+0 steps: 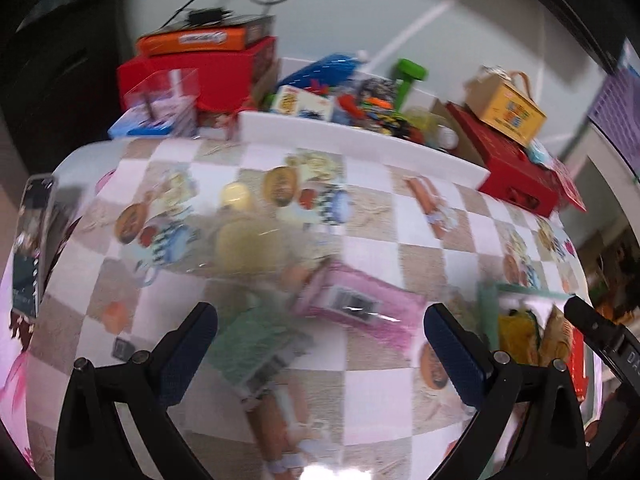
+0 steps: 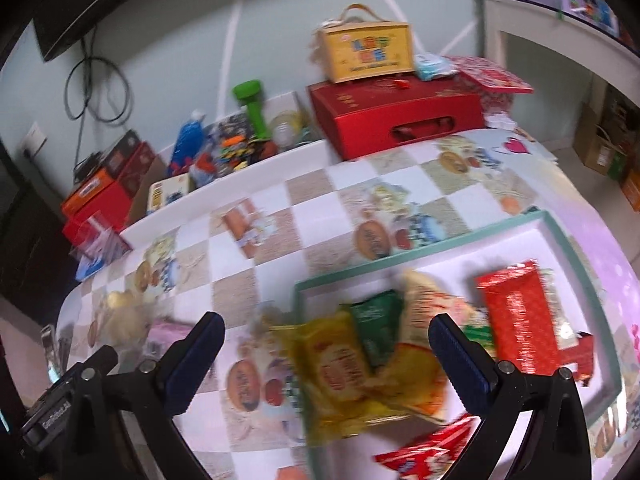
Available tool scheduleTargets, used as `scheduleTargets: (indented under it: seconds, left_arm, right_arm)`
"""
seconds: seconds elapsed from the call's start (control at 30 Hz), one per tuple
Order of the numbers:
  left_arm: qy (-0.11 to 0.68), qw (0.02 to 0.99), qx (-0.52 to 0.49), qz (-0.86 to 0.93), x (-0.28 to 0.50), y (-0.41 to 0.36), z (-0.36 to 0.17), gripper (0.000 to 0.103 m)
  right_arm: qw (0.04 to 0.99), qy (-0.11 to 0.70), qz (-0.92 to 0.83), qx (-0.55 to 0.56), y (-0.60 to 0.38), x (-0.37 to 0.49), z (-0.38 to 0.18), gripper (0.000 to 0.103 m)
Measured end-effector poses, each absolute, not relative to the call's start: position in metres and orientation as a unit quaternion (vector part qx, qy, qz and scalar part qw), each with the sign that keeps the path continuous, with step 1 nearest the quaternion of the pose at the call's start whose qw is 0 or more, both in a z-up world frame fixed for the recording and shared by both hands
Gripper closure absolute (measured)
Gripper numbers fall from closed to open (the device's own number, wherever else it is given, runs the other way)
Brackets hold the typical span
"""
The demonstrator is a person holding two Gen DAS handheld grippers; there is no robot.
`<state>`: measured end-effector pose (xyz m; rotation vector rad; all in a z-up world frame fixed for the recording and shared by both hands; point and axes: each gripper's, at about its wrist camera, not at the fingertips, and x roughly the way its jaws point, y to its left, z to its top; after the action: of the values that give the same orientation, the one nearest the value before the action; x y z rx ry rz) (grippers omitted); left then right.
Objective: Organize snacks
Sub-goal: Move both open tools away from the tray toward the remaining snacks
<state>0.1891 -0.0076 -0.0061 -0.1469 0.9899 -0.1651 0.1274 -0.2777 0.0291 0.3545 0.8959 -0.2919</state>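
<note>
In the left wrist view, the left gripper (image 1: 320, 344) is seen with its jaws spread wide and nothing held between them, above a checkered tablecloth (image 1: 376, 256). A green packet (image 1: 256, 344) and a pink packet (image 1: 360, 304) are seen lying on the cloth between the two fingers, the pink one farther off and to the right; both are blurred. A yellow bottle (image 1: 246, 236) is placed beyond them, blurred too. At the right edge a tray (image 1: 486, 308) with a teal rim is seen, with yellow snacks inside. A white box (image 1: 360, 142) full of mixed items is set along the far side of the table, a red box (image 1: 516, 168) beside it with a yellow carton (image 1: 506, 108) on top. In the right wrist view, the right gripper (image 2: 326, 356) is likewise shown wide open and empty, hanging over the near left corner of the tray (image 2: 420, 254). Inside the tray a yellow packet (image 2: 340, 376), a dark green packet (image 2: 376, 328) and a red packet (image 2: 520, 320) are seen, overlapping. The pink packet (image 2: 166, 330) is seen left of the tray, outside it, on the cloth.
</note>
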Motion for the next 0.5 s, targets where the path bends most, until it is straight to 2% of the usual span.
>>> scheduleTargets:
  seconds: [0.5]
  left_arm:
    - [0.503, 0.858, -0.102, -0.020, 0.191, 0.054, -0.033, 0.000]
  right_arm:
    - [0.867, 0.490, -0.009, 0.087, -0.180, 0.174, -0.001, 0.000]
